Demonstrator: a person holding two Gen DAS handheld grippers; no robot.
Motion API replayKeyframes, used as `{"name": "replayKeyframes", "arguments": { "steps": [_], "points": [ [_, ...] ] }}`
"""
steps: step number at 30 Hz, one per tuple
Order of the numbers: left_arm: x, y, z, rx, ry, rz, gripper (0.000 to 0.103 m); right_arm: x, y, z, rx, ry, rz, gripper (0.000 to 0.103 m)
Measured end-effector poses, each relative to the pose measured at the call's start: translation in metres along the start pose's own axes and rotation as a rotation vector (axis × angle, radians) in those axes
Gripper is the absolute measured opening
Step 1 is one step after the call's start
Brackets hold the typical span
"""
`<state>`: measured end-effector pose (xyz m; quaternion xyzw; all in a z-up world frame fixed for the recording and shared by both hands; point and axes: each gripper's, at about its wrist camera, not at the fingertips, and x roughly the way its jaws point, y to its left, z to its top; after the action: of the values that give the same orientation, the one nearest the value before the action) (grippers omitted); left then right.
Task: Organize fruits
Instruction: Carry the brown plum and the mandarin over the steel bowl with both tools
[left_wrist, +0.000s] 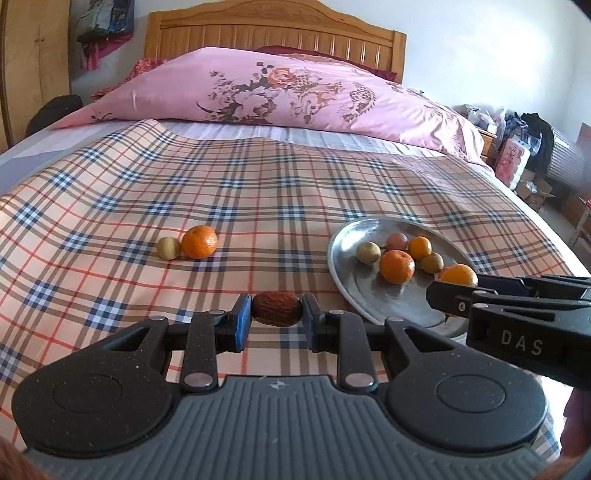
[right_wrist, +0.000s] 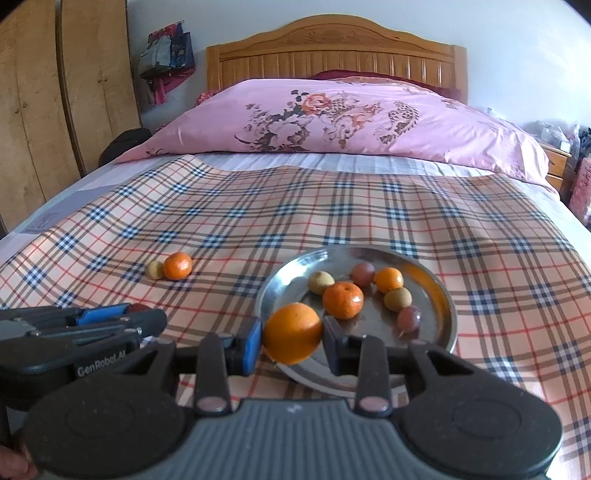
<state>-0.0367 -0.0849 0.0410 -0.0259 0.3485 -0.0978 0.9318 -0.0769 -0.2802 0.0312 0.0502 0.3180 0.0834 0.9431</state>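
My left gripper (left_wrist: 276, 309) is shut on a dark red wrinkled date (left_wrist: 276, 308), low over the plaid bedspread, left of the metal plate (left_wrist: 341, 273). My right gripper (right_wrist: 293, 334) is shut on an orange (right_wrist: 293, 332) over the near left rim of the plate (right_wrist: 445, 314). The plate holds several small fruits: a tangerine (right_wrist: 342, 300), a small orange (right_wrist: 389, 279), pale longans (right_wrist: 320, 282) and reddish grapes (right_wrist: 408, 318). A tangerine (left_wrist: 200, 241) and a longan (left_wrist: 168, 247) lie together on the bedspread to the left. The right gripper also shows in the left wrist view (left_wrist: 443, 295).
A pink floral quilt (left_wrist: 295, 92) lies folded at the head of the bed below a wooden headboard (right_wrist: 332, 48). Wardrobe doors (right_wrist: 55, 92) stand left. Boxes and clothes (left_wrist: 524, 155) crowd the floor right of the bed.
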Motion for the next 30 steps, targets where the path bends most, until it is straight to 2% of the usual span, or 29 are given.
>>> {"name": "replayKeyframes", "arguments": {
  "steps": [30],
  "points": [
    [0.021,-0.045,0.009,0.073,0.014,-0.077,0.030,-0.014,-0.034,0.001,0.053,-0.011,-0.051,0.033]
  ]
}}
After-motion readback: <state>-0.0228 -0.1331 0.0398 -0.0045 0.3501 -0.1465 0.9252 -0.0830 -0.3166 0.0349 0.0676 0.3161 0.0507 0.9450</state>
